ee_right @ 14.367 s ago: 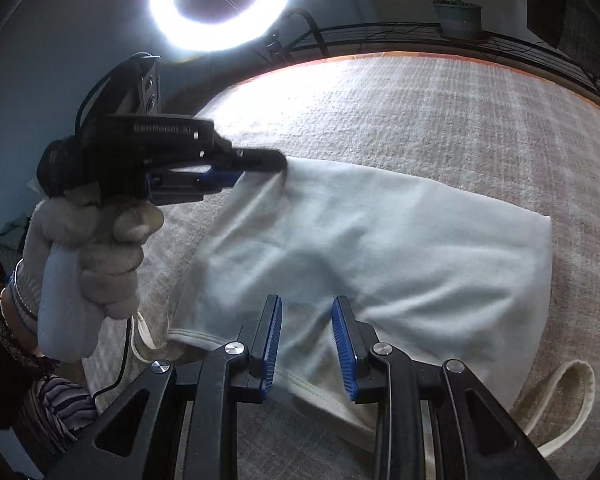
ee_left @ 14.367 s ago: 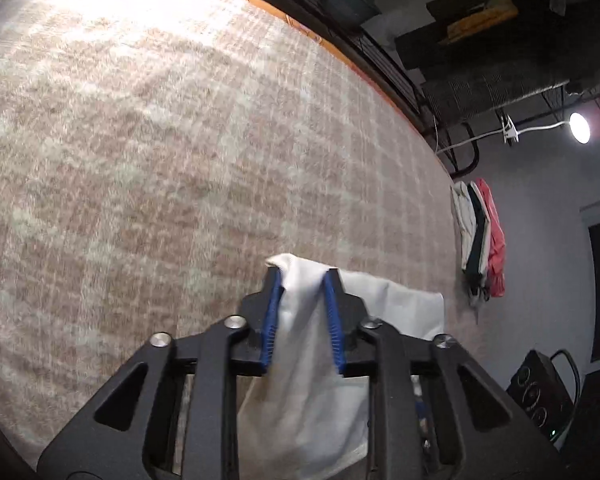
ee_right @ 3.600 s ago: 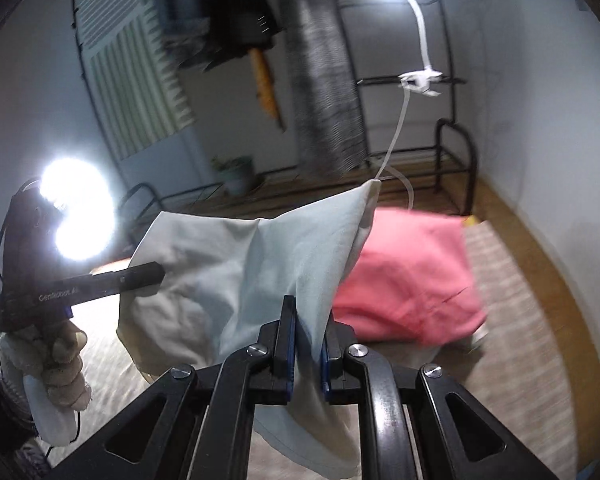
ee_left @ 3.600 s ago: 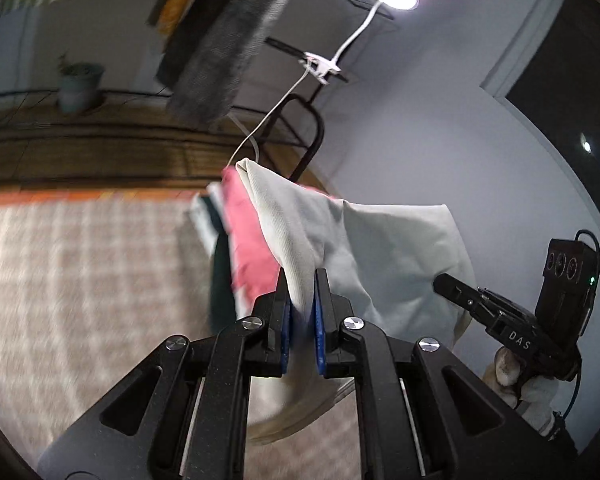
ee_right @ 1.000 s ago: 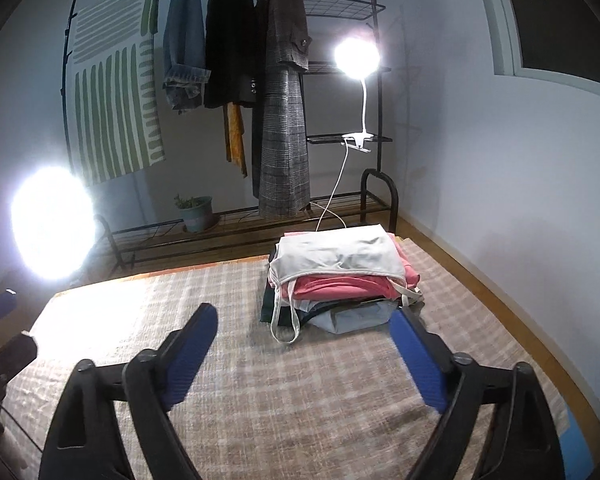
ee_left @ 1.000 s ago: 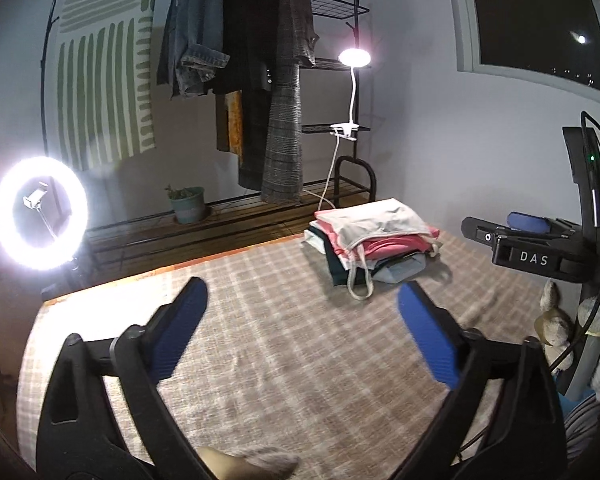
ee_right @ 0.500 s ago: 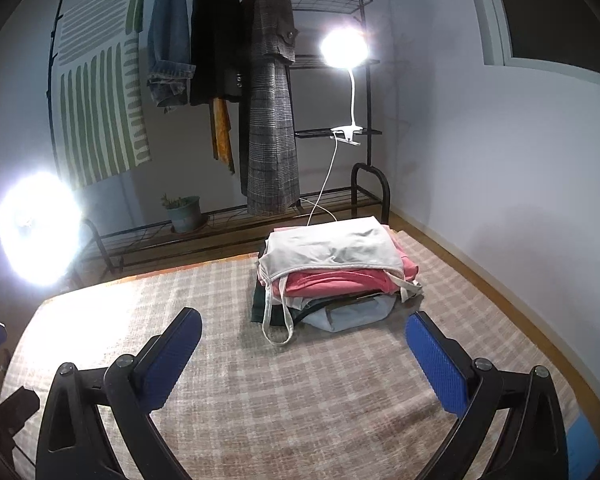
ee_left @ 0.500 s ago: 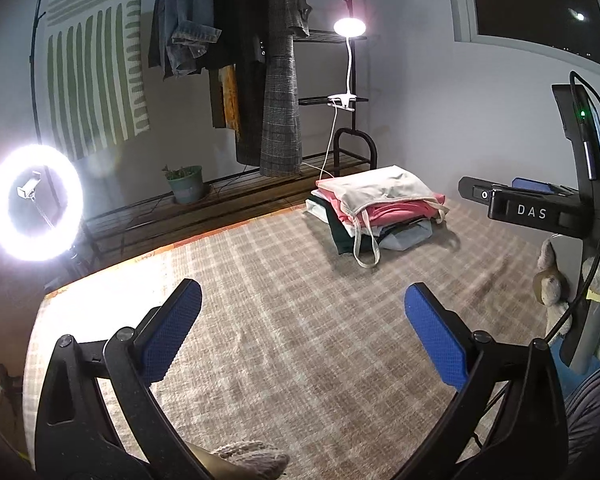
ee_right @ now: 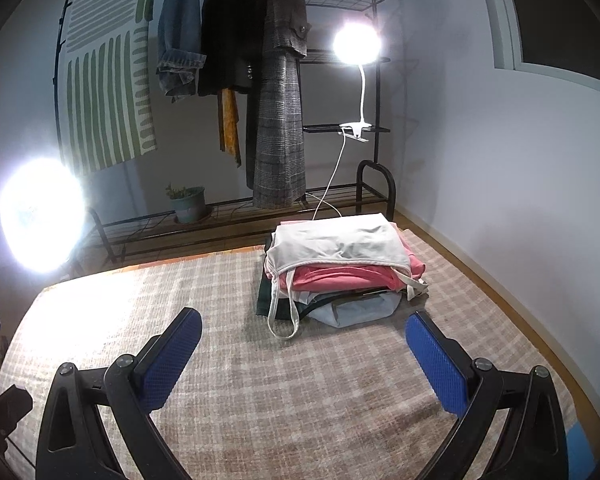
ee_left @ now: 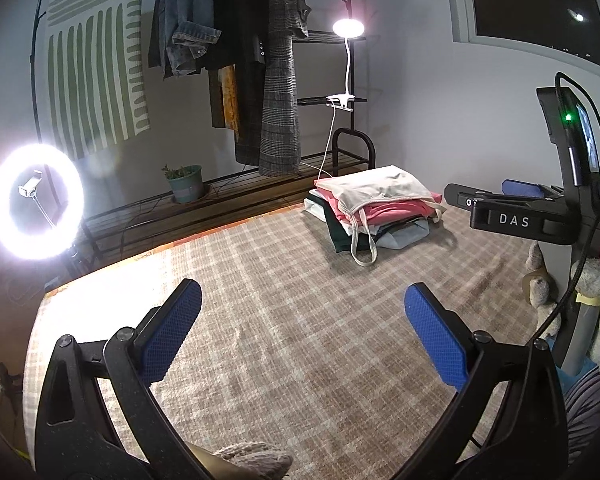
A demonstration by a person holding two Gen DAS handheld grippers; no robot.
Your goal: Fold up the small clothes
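Observation:
A stack of folded clothes (ee_left: 374,210) (ee_right: 340,272) sits at the far right of the plaid-covered bed (ee_left: 292,320) (ee_right: 284,392). A cream top with dangling straps lies on top, over a pink piece, dark pieces and a pale blue one. My left gripper (ee_left: 302,330) hangs wide open over the bed's near part, nothing between its blue pads. My right gripper (ee_right: 303,358) is also wide open and empty, short of the stack. The right gripper (ee_left: 512,210) shows from the side in the left wrist view, held by a gloved hand (ee_left: 598,316).
A bright ring light (ee_left: 36,202) stands at the left. Behind the bed are a low metal rack (ee_right: 228,220) with a potted plant (ee_right: 188,202), hanging coats (ee_right: 280,92) and a clip lamp (ee_right: 356,46). A wall closes the right side.
Both views have drawn back slightly and tilted, so the stack sits a little lower and farther. The right gripper's jaws widened a little. Nothing was picked up.

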